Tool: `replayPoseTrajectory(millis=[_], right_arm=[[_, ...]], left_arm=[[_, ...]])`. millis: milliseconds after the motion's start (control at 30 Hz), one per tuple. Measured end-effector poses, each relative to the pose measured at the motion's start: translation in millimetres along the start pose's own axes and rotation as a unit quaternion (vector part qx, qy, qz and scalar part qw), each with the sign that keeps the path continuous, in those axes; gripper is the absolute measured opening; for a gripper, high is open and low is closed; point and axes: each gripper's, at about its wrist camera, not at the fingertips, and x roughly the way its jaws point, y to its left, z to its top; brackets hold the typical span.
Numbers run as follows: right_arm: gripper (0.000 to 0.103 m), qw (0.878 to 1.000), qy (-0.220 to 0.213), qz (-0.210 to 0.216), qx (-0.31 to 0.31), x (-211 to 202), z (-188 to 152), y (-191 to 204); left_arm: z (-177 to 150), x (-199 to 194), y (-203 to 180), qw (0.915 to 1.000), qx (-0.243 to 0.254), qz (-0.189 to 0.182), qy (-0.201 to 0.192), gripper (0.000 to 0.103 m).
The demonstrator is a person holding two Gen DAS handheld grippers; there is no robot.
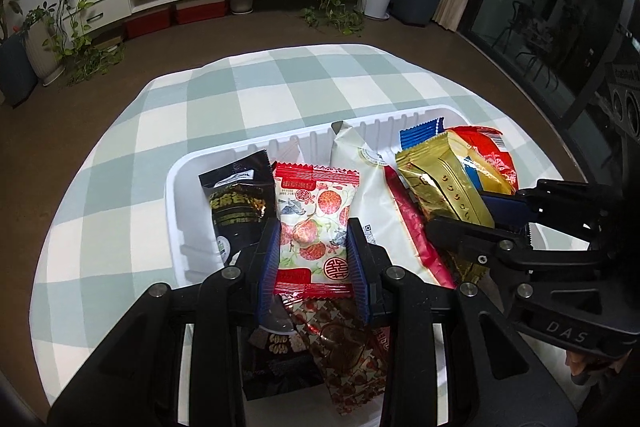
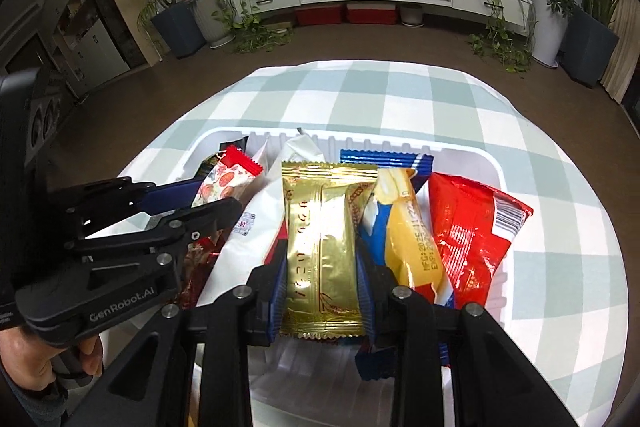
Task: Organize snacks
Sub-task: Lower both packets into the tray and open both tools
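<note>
Right now each of the 2 tongs is clamped on a snack over the white tray (image 1: 176, 195), which sits on the checked cloth (image 1: 224, 95). The left gripper (image 1: 314, 259) pinches the sides of a lychee-print packet (image 1: 316, 223), and the right gripper (image 2: 322, 279) squeezes a gold packet (image 2: 320, 235) the same way. Both packets stand on end among the others: a black packet (image 1: 236, 203) to the left, a white bag (image 1: 360, 187) between the 2 held ones, and a yellow packet (image 2: 404, 227) and a red bag (image 2: 468, 239) to the right.

Judging by this, the step is setting the 2 packets into the row. Done well, each should go down until its bottom edge meets the tray floor, upright and leaning on a neighbour, before the pads let go; dropped high, a slick wrapper could topple flat.

Both grippers point steeply down and forward, side by side and close together. A hand (image 2: 36, 355) grips the left tool's handle low in the right wrist view.
</note>
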Motion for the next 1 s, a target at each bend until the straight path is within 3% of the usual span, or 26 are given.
replayPoseTrajectory(millis=[433, 800, 933, 1000], right_arm=[[0.033, 1.0, 0.006, -0.003, -0.001, 13.6, -4.4, 0.0], [0.033, 1.0, 0.0, -0.006, -0.005, 18.3, -10.3, -0.3], [0.035, 1.0, -0.004, -0.004, 0.002, 13.8, -9.1, -2.4], [0.037, 1.0, -0.011, -0.005, 0.003, 11.1, -9.1, -3.1]], left_arm=[[-7.2, 7.4, 2.3, 0.9997, -0.017, -0.017, 0.002, 0.03], [-10.6, 8.9, 2.5, 0.9997, -0.022, -0.01, -0.007, 0.031], [-10.0, 2.1, 1.0, 0.9997, -0.023, -0.001, -0.013, 0.042], [-10.2, -1.4, -0.9, 0.9997, -0.019, 0.005, -0.015, 0.043]])
